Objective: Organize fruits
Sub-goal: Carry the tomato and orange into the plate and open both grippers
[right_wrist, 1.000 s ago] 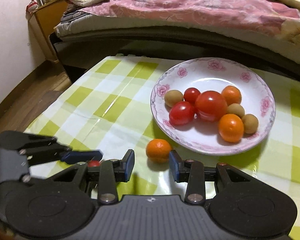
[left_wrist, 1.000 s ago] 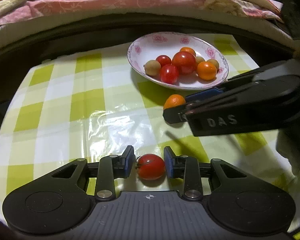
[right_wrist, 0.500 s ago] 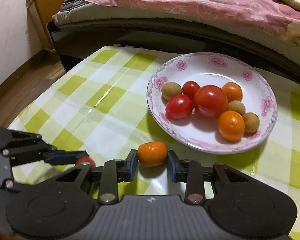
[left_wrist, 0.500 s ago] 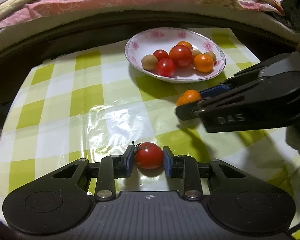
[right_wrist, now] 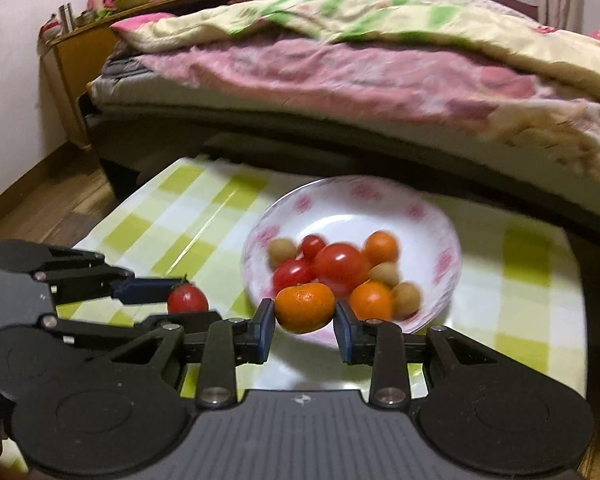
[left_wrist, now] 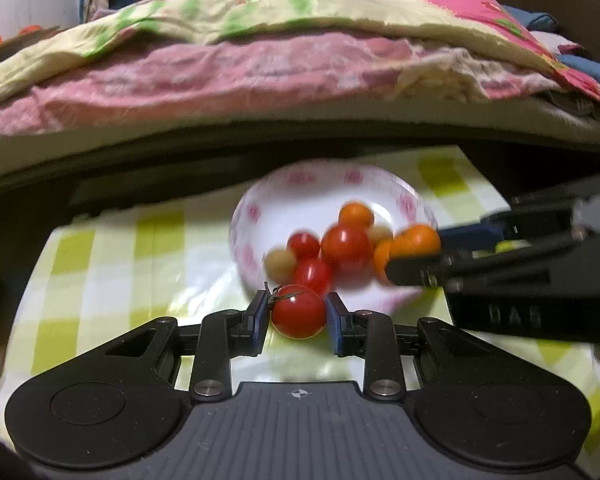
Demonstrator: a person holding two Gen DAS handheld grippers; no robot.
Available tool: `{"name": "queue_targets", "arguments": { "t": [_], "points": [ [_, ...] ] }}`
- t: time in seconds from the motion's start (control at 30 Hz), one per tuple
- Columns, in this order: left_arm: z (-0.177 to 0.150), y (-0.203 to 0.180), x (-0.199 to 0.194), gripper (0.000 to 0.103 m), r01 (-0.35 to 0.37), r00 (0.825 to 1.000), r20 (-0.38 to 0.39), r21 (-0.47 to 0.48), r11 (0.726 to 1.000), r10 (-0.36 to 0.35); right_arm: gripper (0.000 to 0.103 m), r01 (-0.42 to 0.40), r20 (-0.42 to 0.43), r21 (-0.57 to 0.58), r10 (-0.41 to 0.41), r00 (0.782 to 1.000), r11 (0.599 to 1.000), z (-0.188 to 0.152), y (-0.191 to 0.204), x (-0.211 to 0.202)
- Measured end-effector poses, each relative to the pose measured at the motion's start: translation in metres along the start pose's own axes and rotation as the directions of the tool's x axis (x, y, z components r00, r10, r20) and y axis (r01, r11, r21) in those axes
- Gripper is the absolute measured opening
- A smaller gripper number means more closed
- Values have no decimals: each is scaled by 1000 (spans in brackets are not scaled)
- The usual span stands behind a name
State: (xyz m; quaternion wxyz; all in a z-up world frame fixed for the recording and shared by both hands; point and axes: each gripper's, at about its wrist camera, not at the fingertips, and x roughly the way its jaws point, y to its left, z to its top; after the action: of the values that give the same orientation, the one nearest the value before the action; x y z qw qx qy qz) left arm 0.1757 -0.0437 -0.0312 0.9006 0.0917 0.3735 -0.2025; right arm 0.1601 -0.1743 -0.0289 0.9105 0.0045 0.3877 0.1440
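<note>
1. A bedroom: an unmade bed point(right_wrist: 340, 80) with pink and yellow covers ran across the far side, and a low bench point(right_wrist: 520, 280) under a green-and-white checked cloth stood near it.
2. A flowered plate point(right_wrist: 436, 216) sat on the bench toward the far side, holding tomatoes, small oranges and pale brown round fruits in one cluster.
3. The left hand-held gripper point(left_wrist: 298, 318) was clamped on a tomato point(left_wrist: 299, 311), pads on its left and right sides, stalk pointing left. It was held near the plate's near rim.
4. The right hand-held gripper point(right_wrist: 305, 322) was clamped on an orange point(right_wrist: 305, 307) across its middle, just at the plate's near rim.
5. Handling, as a judgement: the tomato looked thin-skinned and soft, so a light squeeze across its widest part would suit; too much could split it. The orange seemed firmer, its peel giving some grip. Both were round and light and would likely roll once let go, so a low release among the plated fruit seemed safest.
6. Hard to make out: the plate and its fruit were motion-blurred in both views. Whether either fruit was over the plate or short of the rim could not be told. The right gripper's body covered the plate's right edge in the left view.
</note>
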Motion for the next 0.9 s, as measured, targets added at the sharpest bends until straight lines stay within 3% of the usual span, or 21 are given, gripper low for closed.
{"name": "queue_targets", "arguments": {
  "t": [0.27, 0.5, 0.6, 0.67, 0.9],
  "points": [
    [37, -6, 42, 38, -33, 999, 15, 50, 998, 32, 37, 68, 3, 8, -68, 998, 998, 13, -29, 17],
    [46, -6, 64, 39, -46, 999, -14, 53, 998, 47, 37, 99, 0, 14, -99, 995, 995, 25, -45, 36],
    [45, -6, 67, 45, -58, 998, -24, 47, 997, 59, 37, 89, -22, 26, -88, 996, 996, 28, -52, 42],
    [45, -3, 67, 57, -70, 997, -30, 29, 997, 71, 37, 97, -27, 24, -97, 995, 995, 28, -53, 45],
    [43, 6, 60, 72, -114, 993, -38, 1, 994, 114, 40, 112, -24, 39, -112, 993, 993, 28, -55, 44]
  ]
}}
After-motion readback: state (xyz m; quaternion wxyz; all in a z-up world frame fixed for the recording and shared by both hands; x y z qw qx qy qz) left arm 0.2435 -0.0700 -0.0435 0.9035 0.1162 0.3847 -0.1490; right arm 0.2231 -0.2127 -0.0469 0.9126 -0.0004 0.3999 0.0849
